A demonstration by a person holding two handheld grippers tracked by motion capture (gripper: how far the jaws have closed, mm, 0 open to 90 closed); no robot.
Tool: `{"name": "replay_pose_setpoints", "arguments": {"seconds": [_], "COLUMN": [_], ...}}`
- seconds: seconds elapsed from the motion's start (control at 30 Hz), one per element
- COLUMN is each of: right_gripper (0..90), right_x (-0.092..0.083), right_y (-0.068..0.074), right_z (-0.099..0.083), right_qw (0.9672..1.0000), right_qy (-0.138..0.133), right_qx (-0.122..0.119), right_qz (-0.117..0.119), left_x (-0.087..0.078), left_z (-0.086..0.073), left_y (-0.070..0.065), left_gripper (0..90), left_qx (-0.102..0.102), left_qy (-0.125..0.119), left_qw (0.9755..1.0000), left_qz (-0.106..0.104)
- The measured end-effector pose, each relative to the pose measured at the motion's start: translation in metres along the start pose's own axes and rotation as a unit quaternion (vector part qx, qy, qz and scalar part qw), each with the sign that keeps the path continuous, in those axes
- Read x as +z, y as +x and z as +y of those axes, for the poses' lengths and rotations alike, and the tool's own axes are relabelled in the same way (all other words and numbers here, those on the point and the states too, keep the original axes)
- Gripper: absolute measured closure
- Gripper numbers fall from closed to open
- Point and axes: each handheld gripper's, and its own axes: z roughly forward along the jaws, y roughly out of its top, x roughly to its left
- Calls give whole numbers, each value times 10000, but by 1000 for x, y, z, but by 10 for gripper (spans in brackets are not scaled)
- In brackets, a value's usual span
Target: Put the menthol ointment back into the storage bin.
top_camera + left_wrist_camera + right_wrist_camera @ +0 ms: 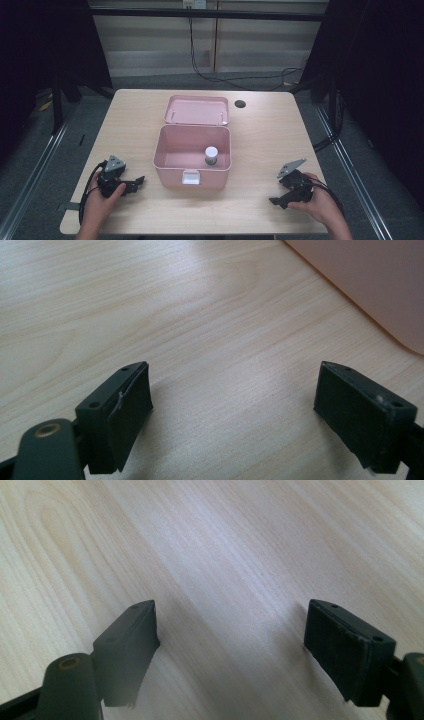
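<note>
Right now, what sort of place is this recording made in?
Probably a lab or recording booth: a light wooden table with a cable hole, dark curtains at both sides, loose cables on the floor behind, and an open pink box.

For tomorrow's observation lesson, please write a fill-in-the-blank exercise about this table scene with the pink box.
1. The pink plastic box on the wooden table has its lid ____.
2. Inside it stands a small jar with a ____ cap.
3. The left gripper and right gripper each have their jaws ____.

Missing words: open; white; open
</note>
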Motion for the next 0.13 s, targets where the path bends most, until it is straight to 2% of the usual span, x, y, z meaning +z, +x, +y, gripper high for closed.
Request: {"name": "replay_pose_setpoints", "arguments": {"seconds": [0.13], "right_gripper": [210], "right_x": [0], "right_y": [0], "right_z": [-4], "right_qw": [10000], "right_qy": [-80], "right_qx": [8], "right_qz": [7], "left_x": [0], "left_z": [0], "left_y": [0], "left_gripper": [147], "left_qx": [0], "left_qy": [0], "left_qw": [10000], "left_qz": [1]}}
